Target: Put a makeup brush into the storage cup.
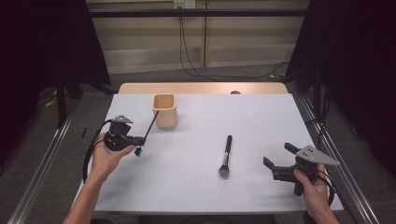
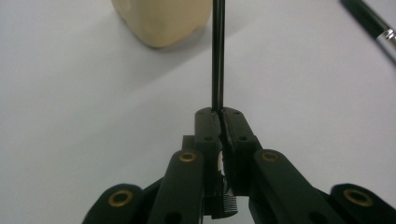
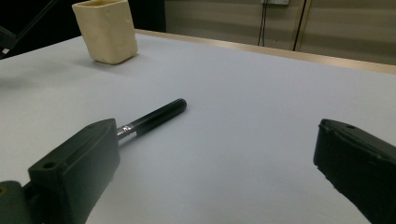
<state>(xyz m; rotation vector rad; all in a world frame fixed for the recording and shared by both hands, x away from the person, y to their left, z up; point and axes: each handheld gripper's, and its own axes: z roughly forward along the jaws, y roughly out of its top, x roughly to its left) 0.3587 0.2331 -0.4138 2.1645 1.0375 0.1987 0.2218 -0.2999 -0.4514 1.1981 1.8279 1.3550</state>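
White worktop [image 1: 261,121] | left tongs [image 2: 219,122] pinch thin black brush [image 1: 150,126] near its bristle end, 7 o'clock of beige cup [image 1: 165,110] | light, stiff, slippery | right tongs [image 1: 278,155] spread.

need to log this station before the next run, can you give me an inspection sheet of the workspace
surface: white table top, bare apart from the items below; wooden edge at the far side.
job's things: thin black brush, clamped at its low end, handle slanting up toward the beige cup; whether the tip has reached the cup's mouth cannot be told.
clutter: makeup brush lying flat mid-table, bristles toward the person.
grippers: left gripper shut on the thin black brush; right gripper open, holding nothing, near the table's right edge.
cables: one loops from each gripper; black wall cables run to the floor behind.
surroundings: dark curtains both sides, grey floor, metal rails.
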